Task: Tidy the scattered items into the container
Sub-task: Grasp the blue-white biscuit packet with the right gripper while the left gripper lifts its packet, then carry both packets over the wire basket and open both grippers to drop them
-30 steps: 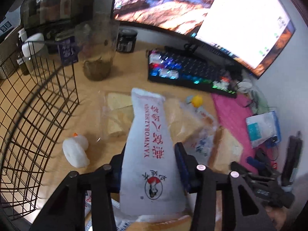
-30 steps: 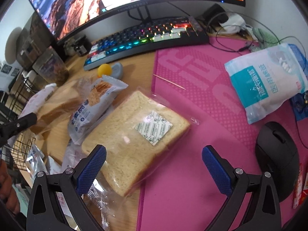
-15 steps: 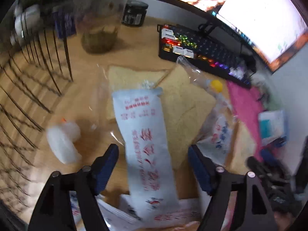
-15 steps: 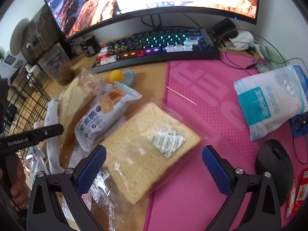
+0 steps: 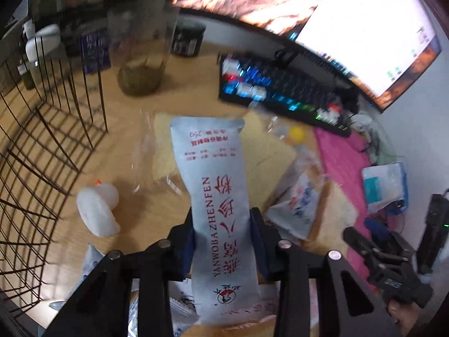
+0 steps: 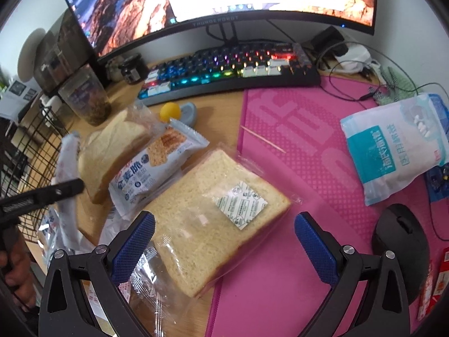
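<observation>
We found the left gripper [image 5: 221, 241] clamped on a long white sachet with red lettering [image 5: 217, 196], raised over the wooden desk [image 5: 126, 140] beside the black wire basket [image 5: 42, 140]. The right gripper [image 6: 224, 241] stood wide apart and empty above a bagged slice of white bread [image 6: 213, 207] straddling the pink mat [image 6: 303, 168].

Readable print, left wrist view: the long white sachet [image 5: 217, 196] clamped between the left jaws carries "YANWOBAZHENFEN" in red capitals running lengthwise, beside large red Chinese characters too blurred to read; "25g" shows on its far end, upside down.

Right wrist view: the monitor [image 6: 219, 5] beyond the jaws reads "THUNDEROBOT" on its lower bezel. The blue-and-white cracker packet [image 6: 151, 168] ahead-left of the right jaws reads "全麦脆". The teal-and-white bag [image 6: 393, 151] ahead-right reads "医用棉签". The small sachet [image 6: 242, 207] inside the bread wrapper has print too fine to read.
</observation>
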### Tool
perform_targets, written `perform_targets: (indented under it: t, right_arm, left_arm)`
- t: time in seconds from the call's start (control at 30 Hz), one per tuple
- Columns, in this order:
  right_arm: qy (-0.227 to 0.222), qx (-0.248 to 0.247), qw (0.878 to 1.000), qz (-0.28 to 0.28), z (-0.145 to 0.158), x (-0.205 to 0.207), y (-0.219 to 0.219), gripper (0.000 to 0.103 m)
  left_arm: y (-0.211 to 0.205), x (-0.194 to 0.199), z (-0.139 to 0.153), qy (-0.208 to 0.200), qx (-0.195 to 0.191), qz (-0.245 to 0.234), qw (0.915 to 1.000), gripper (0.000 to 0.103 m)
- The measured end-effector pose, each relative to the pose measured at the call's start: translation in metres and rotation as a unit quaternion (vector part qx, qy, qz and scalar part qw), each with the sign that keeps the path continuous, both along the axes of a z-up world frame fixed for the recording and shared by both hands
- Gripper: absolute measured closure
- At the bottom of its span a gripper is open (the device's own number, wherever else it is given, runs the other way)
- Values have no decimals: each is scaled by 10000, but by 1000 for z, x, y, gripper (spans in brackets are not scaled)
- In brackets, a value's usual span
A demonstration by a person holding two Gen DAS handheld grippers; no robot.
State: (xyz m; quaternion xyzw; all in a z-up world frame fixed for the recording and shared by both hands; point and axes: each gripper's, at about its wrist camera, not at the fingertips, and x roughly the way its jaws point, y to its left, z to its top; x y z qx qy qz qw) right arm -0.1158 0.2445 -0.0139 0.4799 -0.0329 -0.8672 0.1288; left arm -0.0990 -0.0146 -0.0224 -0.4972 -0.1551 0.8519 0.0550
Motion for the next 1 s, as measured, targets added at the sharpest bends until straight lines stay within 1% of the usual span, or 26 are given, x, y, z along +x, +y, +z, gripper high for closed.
perform_targets:
  t: [0.07, 0.13, 0.2, 0.23, 0.27, 0.3, 0.33, 0.43, 0.47, 0.53, 0.57, 0.6, 0.63, 0.67, 0.7, 0.73, 0.77, 0.83, 0.9, 1.0]
  right_arm:
    - [-15, -181, 9998, 65, 5, -6, -2, 1]
    - [-31, -371, 9988, 313, 11, -13, -11, 1]
    - [-133, -426, 9974, 557, 12, -24, -26, 1]
    - [-202, -394, 9969, 646, 10, -30, -36, 1]
    - [-256, -375, 9964, 715, 7, -36, -44, 4]
    - [-309, -362, 9960, 762, 4, -39, -51, 9]
    - [-371, -319, 9957, 790, -1, -43, -57, 9]
    - [-269, 141, 9964, 798, -7, -50, -74, 9]
    - [-266, 217, 9962, 795, -8, -53, -78, 9]
    - [-289, 209, 9957, 856, -9, -58, -84, 11]
    - [-324, 176, 9949, 935, -10, -60, -89, 13]
    - [-409, 135, 9940, 1006, -12, -62, -92, 20]
    - [-521, 93, 9925, 1098, -17, -63, -96, 22]
    - [-599, 143, 9908, 1209, -22, -62, -102, 22]
    - [-601, 263, 9897, 1272, -27, -62, -106, 27]
    - [-566, 364, 9897, 1263, -29, -61, -107, 34]
    - [-546, 354, 9906, 1200, -29, -63, -104, 40]
    - [-602, 156, 9920, 1102, -27, -67, -97, 59]
    - [-581, 121, 9921, 1107, -26, -70, -93, 60]
    - [-501, 245, 9917, 1157, -21, -66, -93, 62]
  left_arm:
    - [-2, 3, 14, 159, 53, -50, 9998, 63]
    - [-5, 6, 25, 316, 41, -64, 9995, 63]
    - [-13, 6, 31, 396, 58, -31, 9992, 63]
    - [-17, 7, 33, 422, 84, 3, 9991, 63]
    - [-22, 7, 35, 438, 109, 28, 9990, 63]
    - [-26, 6, 36, 449, 125, 39, 9989, 63]
    - [-30, 6, 36, 460, 132, 56, 9988, 63]
    - [-38, 3, 35, 456, 121, 120, 9988, 63]
    - [-39, 2, 33, 455, 121, 105, 9988, 63]
    - [-40, -1, 30, 417, 150, 59, 9990, 63]
    - [-40, -3, 28, 393, 168, 28, 9991, 63]
    - [-40, -4, 27, 375, 184, 11, 9991, 63]
    - [-40, -5, 26, 370, 187, 14, 9991, 63]
    - [-41, -6, 26, 379, 183, 15, 9991, 63]
    - [-43, -6, 26, 382, 177, 15, 9991, 63]
    - [-43, -7, 25, 375, 175, 23, 9991, 63]
    - [-44, -8, 24, 359, 186, 34, 9992, 63]
    - [-46, -8, 22, 335, 217, 54, 9992, 63]
    - [-45, -7, 23, 357, 202, 50, 9991, 63]
    - [-47, -4, 26, 402, 213, 85, 9989, 63]
